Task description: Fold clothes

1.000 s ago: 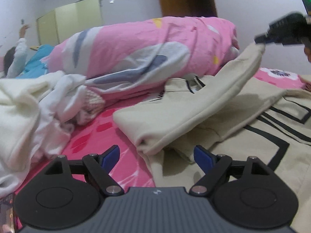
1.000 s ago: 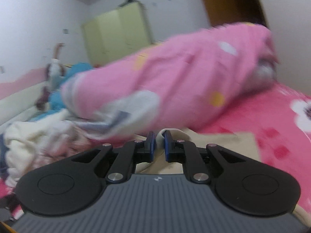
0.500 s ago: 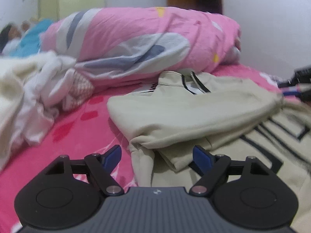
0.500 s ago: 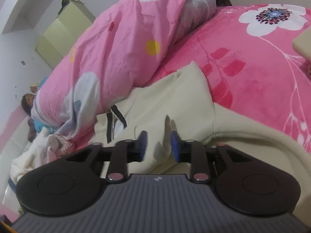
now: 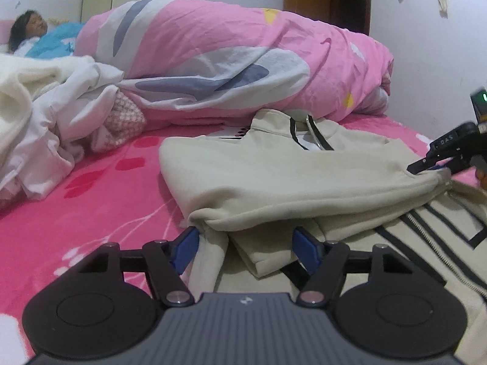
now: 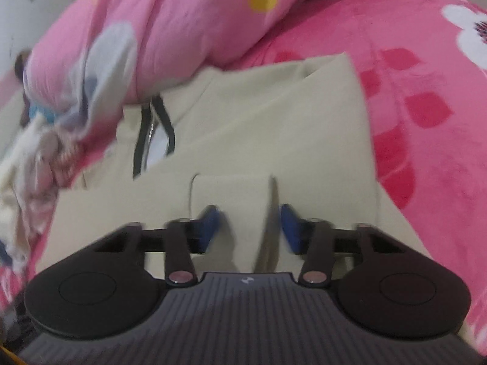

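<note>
A beige jacket with black stripes lies flat on the pink bedsheet, one sleeve folded across its body. My left gripper is open, low over the near folded shoulder edge, with its blue fingertips on either side of the fabric fold. In the left wrist view my right gripper sits at the sleeve's cuff end on the far right. In the right wrist view my right gripper is open, and the sleeve cuff lies flat on the jacket between its blue pads.
A rolled pink quilt lies behind the jacket. A heap of white and cream clothes is at the left. A doll lies at the far left by pale green cupboards. Bare pink sheet lies right of the jacket.
My right gripper, shut on the raised sleeve a second ago, brought it down across the jacket and opened. My left gripper has come closer to the folded edge.
</note>
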{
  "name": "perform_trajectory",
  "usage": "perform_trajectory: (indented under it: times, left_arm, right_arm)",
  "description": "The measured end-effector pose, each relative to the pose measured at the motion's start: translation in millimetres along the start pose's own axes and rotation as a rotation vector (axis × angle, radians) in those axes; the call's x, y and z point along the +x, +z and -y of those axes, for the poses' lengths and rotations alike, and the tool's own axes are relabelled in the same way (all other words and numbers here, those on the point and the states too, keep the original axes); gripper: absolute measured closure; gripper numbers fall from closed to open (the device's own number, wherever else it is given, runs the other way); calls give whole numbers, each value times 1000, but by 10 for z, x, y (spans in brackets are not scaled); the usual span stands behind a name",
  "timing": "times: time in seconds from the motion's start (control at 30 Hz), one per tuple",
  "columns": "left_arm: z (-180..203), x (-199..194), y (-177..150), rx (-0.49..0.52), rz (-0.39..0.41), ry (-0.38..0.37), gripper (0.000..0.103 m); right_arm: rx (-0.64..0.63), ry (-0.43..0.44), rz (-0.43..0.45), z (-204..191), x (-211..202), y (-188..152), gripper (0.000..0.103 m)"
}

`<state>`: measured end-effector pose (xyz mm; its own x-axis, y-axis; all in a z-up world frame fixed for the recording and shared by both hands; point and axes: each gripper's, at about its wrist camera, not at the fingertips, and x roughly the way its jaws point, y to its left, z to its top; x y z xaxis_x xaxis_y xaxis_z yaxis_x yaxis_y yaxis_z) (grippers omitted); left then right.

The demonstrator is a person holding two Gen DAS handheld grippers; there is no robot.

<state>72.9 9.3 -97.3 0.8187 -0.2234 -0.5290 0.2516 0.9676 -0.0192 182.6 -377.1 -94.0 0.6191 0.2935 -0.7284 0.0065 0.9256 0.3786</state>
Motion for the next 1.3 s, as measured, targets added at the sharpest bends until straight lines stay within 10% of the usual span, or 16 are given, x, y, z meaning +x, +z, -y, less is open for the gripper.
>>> perform_trajectory:
  times: [0.07, 0.37, 1.03, 1.3]
  left_arm:
    - [50, -4, -19, 32, 13, 16, 34]
    - [106, -18, -49, 74, 31, 18, 37]
    - [26, -67, -43, 42, 23, -8, 40]
    - [-18, -127, -40, 17, 20, -9, 81]
  right_arm:
    - [-101, -37, 6, -166, -23, -25, 98]
    - [-280, -164, 373, -477, -758, 171, 100]
    - [-274, -389, 180, 159, -43, -130, 97]
    - [-239, -377, 296, -135, -497, -98, 92]
